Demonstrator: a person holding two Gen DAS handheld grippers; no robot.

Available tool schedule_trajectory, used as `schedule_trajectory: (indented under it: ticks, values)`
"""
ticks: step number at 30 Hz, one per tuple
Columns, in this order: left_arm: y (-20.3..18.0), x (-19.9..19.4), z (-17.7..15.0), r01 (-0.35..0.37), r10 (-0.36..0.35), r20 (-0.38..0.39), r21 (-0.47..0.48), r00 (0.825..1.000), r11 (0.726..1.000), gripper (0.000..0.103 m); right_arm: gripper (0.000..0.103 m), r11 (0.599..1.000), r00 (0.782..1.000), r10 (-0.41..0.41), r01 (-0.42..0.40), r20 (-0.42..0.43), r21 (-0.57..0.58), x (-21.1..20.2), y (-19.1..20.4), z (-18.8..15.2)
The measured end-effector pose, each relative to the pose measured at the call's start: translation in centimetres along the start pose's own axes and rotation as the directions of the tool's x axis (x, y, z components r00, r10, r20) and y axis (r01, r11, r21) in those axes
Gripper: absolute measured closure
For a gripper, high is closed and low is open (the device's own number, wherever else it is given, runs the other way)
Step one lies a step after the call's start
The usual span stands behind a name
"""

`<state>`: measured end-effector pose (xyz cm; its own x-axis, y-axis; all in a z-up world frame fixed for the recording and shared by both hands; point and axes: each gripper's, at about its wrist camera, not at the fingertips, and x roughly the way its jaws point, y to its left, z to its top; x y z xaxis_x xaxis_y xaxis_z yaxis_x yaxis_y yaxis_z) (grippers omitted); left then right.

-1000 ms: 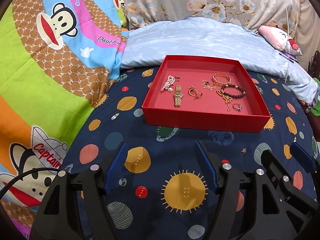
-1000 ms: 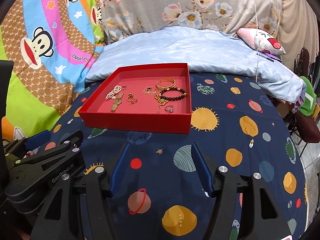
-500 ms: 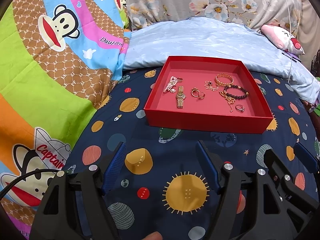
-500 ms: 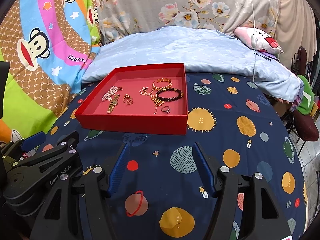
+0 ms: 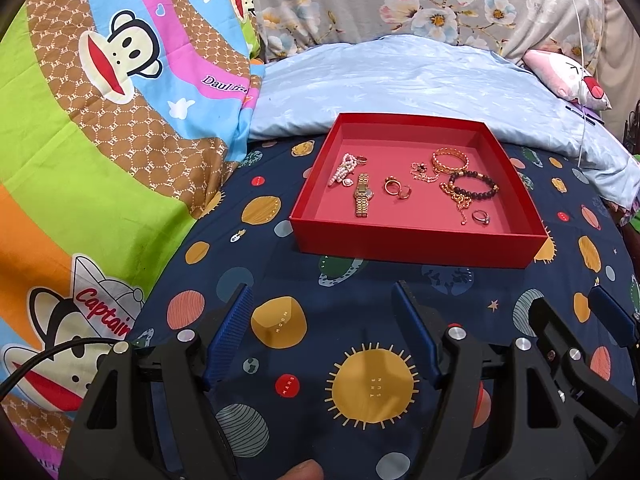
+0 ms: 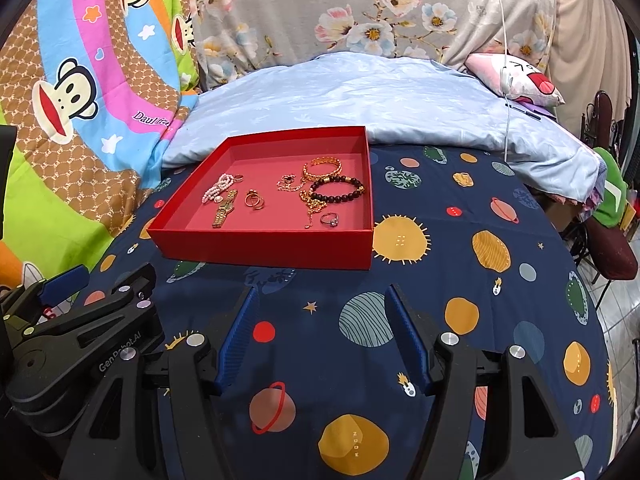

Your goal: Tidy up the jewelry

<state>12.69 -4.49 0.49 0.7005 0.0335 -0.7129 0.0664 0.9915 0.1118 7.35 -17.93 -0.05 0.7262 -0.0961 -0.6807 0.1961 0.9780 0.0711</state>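
Both jaws short of tray (image 5: 416, 246).

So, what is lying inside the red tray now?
Inside the red tray lie a pearl piece, a gold watch, gold rings, a gold bangle, a dark bead bracelet, gold chains and a stone ring. Nothing covers them; where the chains overlap cannot be made out.

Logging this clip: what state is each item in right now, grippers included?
left gripper: open, empty, above the bedsheet
right gripper: open, empty
red tray: lidless, flat on the bed
gold watch: lying flat, strap straight
dark bead bracelet: lying flat in the tray
gold bangle: lying in the tray
silver ring: lying loose by the near wall
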Motion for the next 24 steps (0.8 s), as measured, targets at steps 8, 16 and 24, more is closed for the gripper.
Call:
schedule_trajectory:
  ticks: [8,16,24]
  values:
    - [0.04,-0.03,0.01,0.004,-0.004,0.0,-0.002,1.0,1.0,0.034,0.039,1.0,1.0,0.0,0.0,0.002,0.0,-0.01,-0.02,0.01]
    - [0.12,-0.11,0.02,0.004,-0.004,-0.001,-0.002,1.0,1.0,0.034,0.038,1.0,1.0,-0.005,0.005,0.004,0.003,-0.15,-0.22,0.13]
    - [0.35,-0.29,0.01,0.0,0.0,0.003,-0.005,1.0,1.0,0.034,0.039,1.0,1.0,-0.006,0.006,0.006,0.001,-0.16,-0.18,0.11]
